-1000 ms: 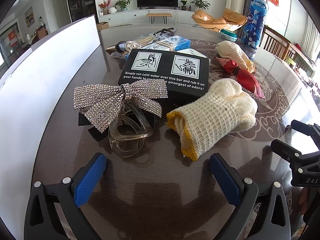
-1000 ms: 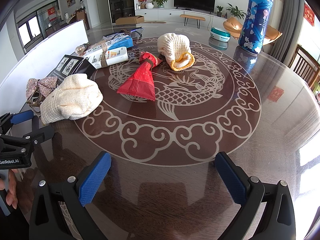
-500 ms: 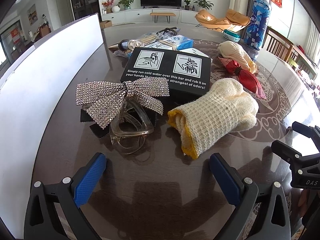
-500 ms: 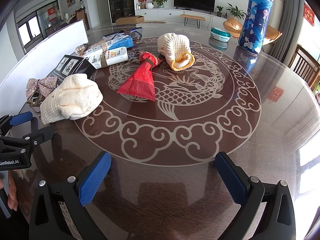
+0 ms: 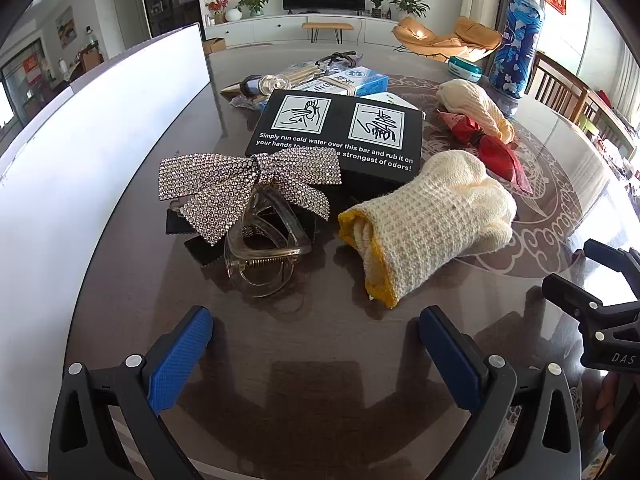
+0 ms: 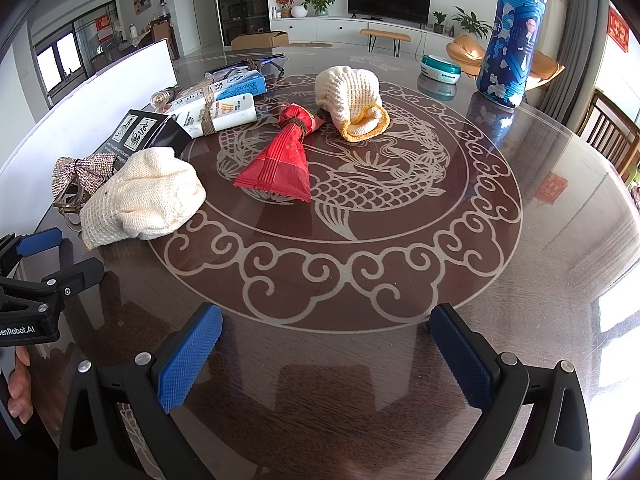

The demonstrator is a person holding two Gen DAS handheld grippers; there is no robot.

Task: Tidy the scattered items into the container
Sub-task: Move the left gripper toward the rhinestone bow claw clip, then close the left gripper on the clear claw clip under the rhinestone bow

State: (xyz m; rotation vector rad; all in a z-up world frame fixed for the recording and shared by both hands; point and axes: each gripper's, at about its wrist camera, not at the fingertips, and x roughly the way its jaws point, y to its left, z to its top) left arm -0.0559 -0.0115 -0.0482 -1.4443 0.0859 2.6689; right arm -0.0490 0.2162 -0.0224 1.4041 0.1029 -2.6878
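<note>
My left gripper [image 5: 316,340] is open and holds nothing, low over the dark round table. Just beyond it lie a rhinestone bow hair clip [image 5: 244,188] with a clear claw clip [image 5: 262,258], and a cream knitted glove [image 5: 428,228] rolled with a yellow cuff. A black box [image 5: 340,136] sits behind them. My right gripper [image 6: 326,344] is also open and holds nothing, over the patterned middle of the table. Ahead of it lie the same cream glove [image 6: 146,198], a red tied packet [image 6: 282,160] and a second rolled glove [image 6: 352,100]. The white container wall [image 5: 92,140] runs along the left.
Bundled boxes and a white bottle [image 6: 218,110] lie at the far left of the table. A tall blue can [image 6: 512,36] and a teal tin [image 6: 440,68] stand at the far right. Wooden chairs [image 5: 560,92] line the right edge. A person's hand [image 6: 18,388] holds the left gripper.
The left wrist view has tilted up and shifted slightly, so the bow, clip and glove sit a little higher in the frame. The right gripper has not moved.
</note>
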